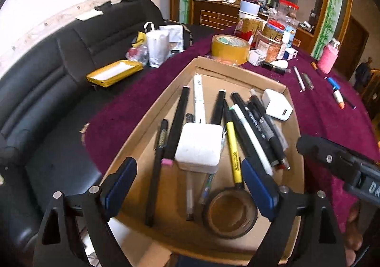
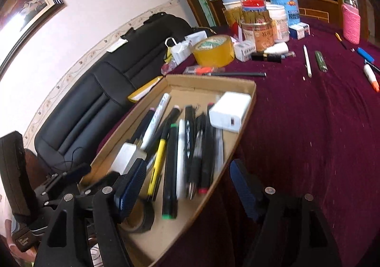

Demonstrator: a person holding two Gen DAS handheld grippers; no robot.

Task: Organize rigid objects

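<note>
A shallow cardboard tray [image 1: 237, 69] [image 2: 209, 81] lies on the purple cloth. It holds several pens and markers, a yellow highlighter [image 1: 232, 148] [image 2: 158, 160], a white cube charger [image 1: 198, 145] [image 2: 125, 157], a second white charger [image 1: 276, 104] [image 2: 229, 110] and a dark tape roll [image 1: 230, 214] [image 2: 140, 217]. My left gripper [image 1: 187, 172] hangs open above the tray's near end, its blue pads apart on either side of the cube and touching nothing. My right gripper [image 2: 187, 167] is open and empty, straddling the tray's right rim near the pen tips; in the left wrist view it shows at the right [image 1: 332, 160].
Beyond the tray stand a yellow tape roll [image 1: 229, 48] [image 2: 213, 50], jars and small boxes [image 1: 270, 38]. Loose pens [image 2: 307, 60], an orange-tipped marker [image 2: 371, 76], a black pen [image 2: 237, 74] and a pink holder [image 2: 351, 24] lie on the cloth. A black sofa [image 1: 47, 72] borders the left.
</note>
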